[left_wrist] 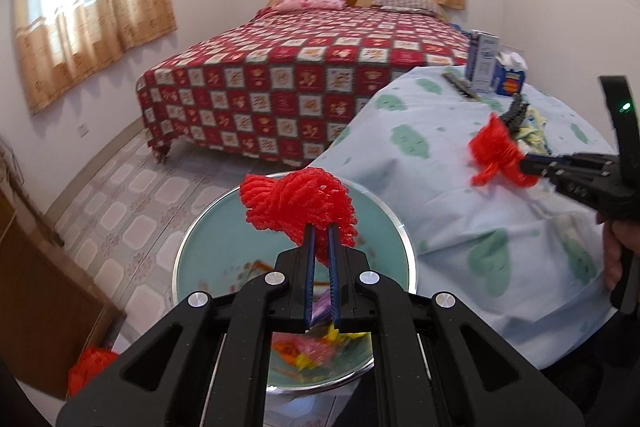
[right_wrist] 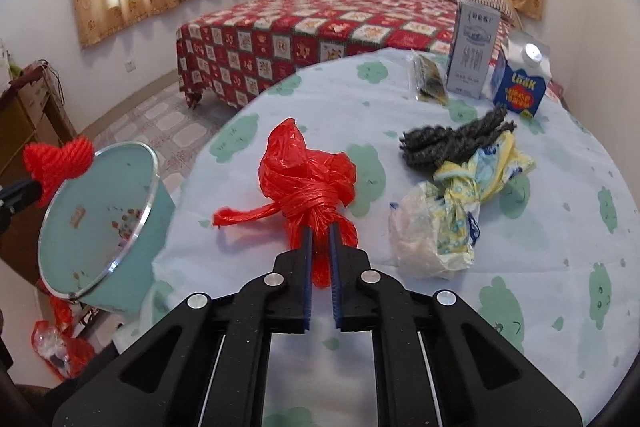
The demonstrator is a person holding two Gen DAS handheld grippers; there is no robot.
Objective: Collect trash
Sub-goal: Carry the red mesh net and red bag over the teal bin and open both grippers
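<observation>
Red foam netting [left_wrist: 298, 205] is pinched in the left gripper [left_wrist: 322, 227], directly over the open teal trash bin [left_wrist: 208, 251] beside the table [right_wrist: 520, 227]. The right gripper [right_wrist: 320, 231] is clamped on a knotted red plastic bag [right_wrist: 308, 183] above the patterned tablecloth; other wrappers lie near.

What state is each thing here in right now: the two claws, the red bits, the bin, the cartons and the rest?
Left gripper: shut on red foam net, above the bin.
Right gripper: shut on knotted red plastic bag.
Bin: open, some trash inside.
Grey box: upright on the table.
Blue carton: upright, cap on.
Yellow wrapper: crumpled, lying on the table.
Dark yarn: lying beside it.
</observation>
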